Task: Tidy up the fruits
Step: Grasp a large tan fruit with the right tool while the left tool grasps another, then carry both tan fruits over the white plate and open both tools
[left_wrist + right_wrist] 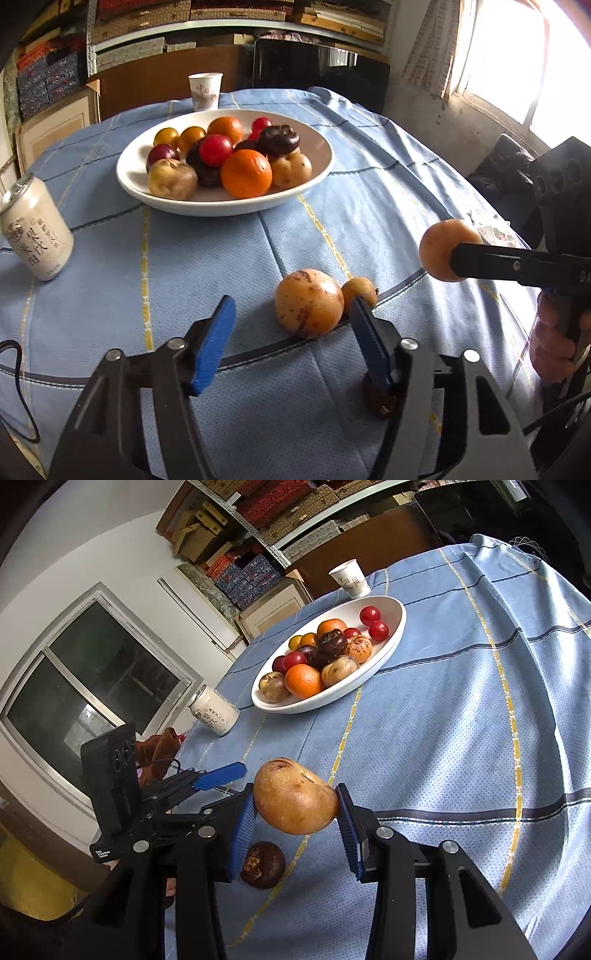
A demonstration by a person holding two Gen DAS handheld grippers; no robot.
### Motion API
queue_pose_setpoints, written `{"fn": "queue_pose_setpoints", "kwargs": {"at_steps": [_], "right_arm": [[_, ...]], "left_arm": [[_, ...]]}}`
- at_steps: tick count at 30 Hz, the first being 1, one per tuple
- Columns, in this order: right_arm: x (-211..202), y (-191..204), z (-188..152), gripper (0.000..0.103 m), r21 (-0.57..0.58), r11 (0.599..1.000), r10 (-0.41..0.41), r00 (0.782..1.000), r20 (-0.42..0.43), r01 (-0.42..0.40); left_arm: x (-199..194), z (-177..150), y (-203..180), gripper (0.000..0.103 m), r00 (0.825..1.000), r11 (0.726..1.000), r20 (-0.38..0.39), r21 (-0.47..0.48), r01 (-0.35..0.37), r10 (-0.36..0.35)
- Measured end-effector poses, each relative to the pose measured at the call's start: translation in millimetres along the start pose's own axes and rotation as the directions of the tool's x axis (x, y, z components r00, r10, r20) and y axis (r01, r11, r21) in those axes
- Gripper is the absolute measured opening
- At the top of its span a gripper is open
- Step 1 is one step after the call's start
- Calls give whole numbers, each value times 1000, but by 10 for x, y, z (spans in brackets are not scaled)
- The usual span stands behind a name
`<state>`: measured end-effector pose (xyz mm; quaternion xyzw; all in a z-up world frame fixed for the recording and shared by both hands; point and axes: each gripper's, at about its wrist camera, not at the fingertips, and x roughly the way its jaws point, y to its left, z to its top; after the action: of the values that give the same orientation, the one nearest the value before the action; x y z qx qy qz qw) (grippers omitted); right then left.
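On the bench (369,177), draped in a light blue dimpled cloth (461,709) crossed by dark and yellow stripes, a shallow white oval bowl (133,184) of glossy ceramic is set, heaped with round fruit: smooth oranges (246,173), shiny red and yellow small fruits, wrinkled dark purple ones and dull tan speckled ones. Behind the bowl a white paper cup (205,90) is placed, and to its left a pale cylindrical metal can (35,232) is stood.

The right tongs (295,814) are pinched on a tan, mottled, egg-shaped fruit (295,797), which is held off the cloth between the ridged blue pads (349,834); the black handle is gripped by a hand (554,339) at the right edge of the left wrist view.

The left tongs (291,332) are spread apart, low over the cloth, with nothing pressed between their blue pads. Just beyond them a larger round tan fruit with brown blotches (308,302) is lain on the cloth, touching a smaller tan fruit (360,290) partly hidden by the right-hand pad. A dark brown, rough-skinned fruit (263,864) is lain near the front edge, partly hidden under the tongs.
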<state>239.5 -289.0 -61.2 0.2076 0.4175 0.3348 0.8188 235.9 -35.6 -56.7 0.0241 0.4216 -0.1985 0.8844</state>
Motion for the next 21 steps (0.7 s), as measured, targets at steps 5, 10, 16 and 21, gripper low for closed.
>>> {"fn": "queue_pose_setpoints", "kwargs": {"at_steps": [5,10,16,21], "right_arm": [[-2,5,-3,43,-1,1000,5,1000,-1,-5],[-6,14,-7,43,-5,1000,4,1000,-1,-4],[-5,17,-17,43,-7,1000,2,1000,-3,-2],[-8,27,-28,43,-17,1000,-4,1000,0,4]], "left_arm": [[46,7,-70,61,1000,999,-16,32,18,-18],[121,12,-79,48,998,998,-49,31,52,-51],[151,19,-83,46,997,998,-57,26,51,-49],[201,23,-45,43,995,998,-77,5,63,-63]]}}
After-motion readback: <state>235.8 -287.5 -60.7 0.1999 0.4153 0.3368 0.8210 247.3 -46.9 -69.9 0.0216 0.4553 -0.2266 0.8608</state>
